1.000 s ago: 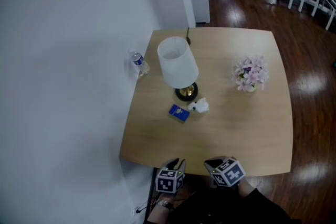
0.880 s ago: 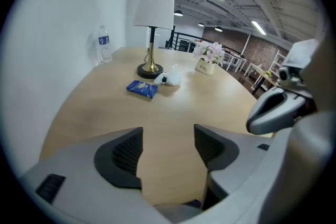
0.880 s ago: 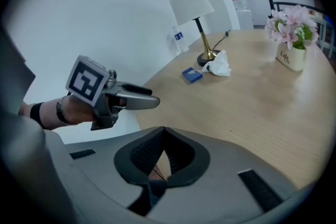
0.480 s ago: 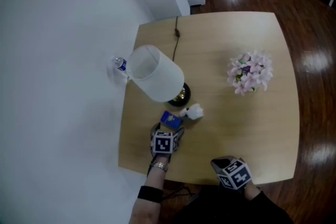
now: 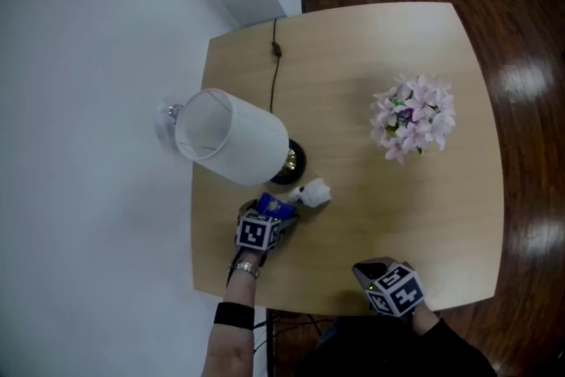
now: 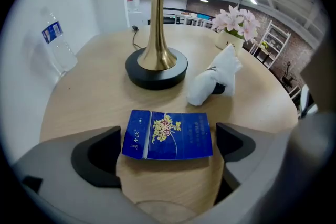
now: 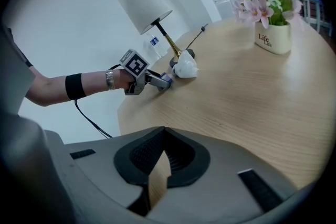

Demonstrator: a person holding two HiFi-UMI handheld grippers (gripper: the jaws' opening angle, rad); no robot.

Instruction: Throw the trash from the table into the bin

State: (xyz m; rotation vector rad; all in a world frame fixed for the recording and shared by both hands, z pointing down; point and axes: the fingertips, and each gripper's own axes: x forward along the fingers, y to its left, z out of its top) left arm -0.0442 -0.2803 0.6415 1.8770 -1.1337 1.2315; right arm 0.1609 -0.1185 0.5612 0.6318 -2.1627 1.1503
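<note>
Left gripper has just been opening its jaws, and they now stand wide, one on each side of the blue packet. The packet lies flat on the table just in front of the lamp base, and neither pad touches it. Right gripper hangs at the table edge well away from the lamp, jaws pressed together on nothing.

The worry is the packet's flatness: if the jaws close too high, they would likely skate over it or shove it toward the lamp base. The crumpled tissue, just right of that base, sits close to one jaw and could get nudged or caught along. A knock on the lamp stem might tip the lamp. No bin shows in any view, so the carry cannot be judged
</note>
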